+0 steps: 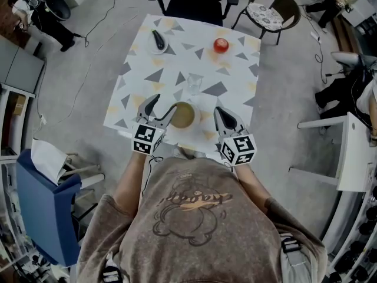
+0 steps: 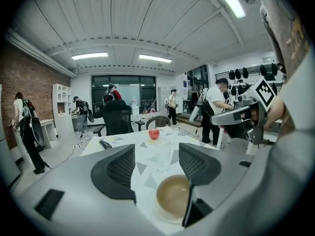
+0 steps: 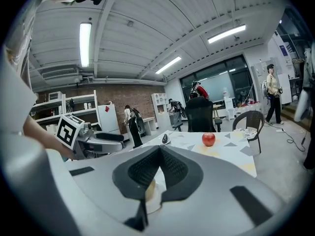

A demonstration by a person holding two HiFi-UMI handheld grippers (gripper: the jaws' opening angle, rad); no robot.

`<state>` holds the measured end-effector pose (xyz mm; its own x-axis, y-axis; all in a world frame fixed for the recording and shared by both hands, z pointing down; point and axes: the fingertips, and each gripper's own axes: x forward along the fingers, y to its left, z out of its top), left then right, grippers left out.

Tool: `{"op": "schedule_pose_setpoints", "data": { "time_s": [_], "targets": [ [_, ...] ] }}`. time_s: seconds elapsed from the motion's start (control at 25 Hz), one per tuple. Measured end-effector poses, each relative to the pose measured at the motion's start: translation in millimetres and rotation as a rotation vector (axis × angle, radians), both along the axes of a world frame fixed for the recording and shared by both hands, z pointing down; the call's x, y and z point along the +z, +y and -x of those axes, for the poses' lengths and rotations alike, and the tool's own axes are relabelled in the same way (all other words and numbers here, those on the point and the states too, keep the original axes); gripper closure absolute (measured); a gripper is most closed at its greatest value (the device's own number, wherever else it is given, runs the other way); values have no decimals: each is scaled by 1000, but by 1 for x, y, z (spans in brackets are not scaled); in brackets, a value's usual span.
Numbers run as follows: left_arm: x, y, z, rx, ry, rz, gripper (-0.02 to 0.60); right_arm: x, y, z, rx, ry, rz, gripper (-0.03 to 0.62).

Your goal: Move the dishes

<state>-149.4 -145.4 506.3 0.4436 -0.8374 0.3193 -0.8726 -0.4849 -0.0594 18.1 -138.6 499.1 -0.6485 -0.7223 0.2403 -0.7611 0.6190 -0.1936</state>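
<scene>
A tan bowl (image 1: 183, 115) sits on a white saucer near the table's front edge, and the left gripper view has the bowl (image 2: 173, 194) low between the jaws. My left gripper (image 1: 165, 102) is open just left of it, with nothing held; its gap (image 2: 156, 160) looks across the table. My right gripper (image 1: 218, 111) is shut and empty, just right of the bowl. In the right gripper view the shut tips (image 3: 160, 151) cover most of the bowl (image 3: 150, 193). A clear glass (image 1: 195, 82) stands behind the bowl.
The white table (image 1: 235, 81) has a grey and yellow triangle print. A red apple (image 1: 221, 45) lies at the far right. A small plate with a dark object (image 1: 158, 41) is at the far left. A black office chair (image 1: 194, 2) and a round chair (image 1: 268, 10) stand beyond.
</scene>
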Motion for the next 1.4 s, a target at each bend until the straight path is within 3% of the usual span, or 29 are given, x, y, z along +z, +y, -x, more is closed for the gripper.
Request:
{"op": "schedule_pose_setpoints", "data": {
  "time_s": [0.4,1.16,1.4],
  "targets": [
    [37,0,-8,16,1,90,295,3,-5,-8,25,8,13,591],
    [140,9,-6,17,0,336,308,18,-1,-23,87,34,69,591],
    [151,8,-1,11,39,394,341,20,2,-27,102,40,81,591]
  ]
}}
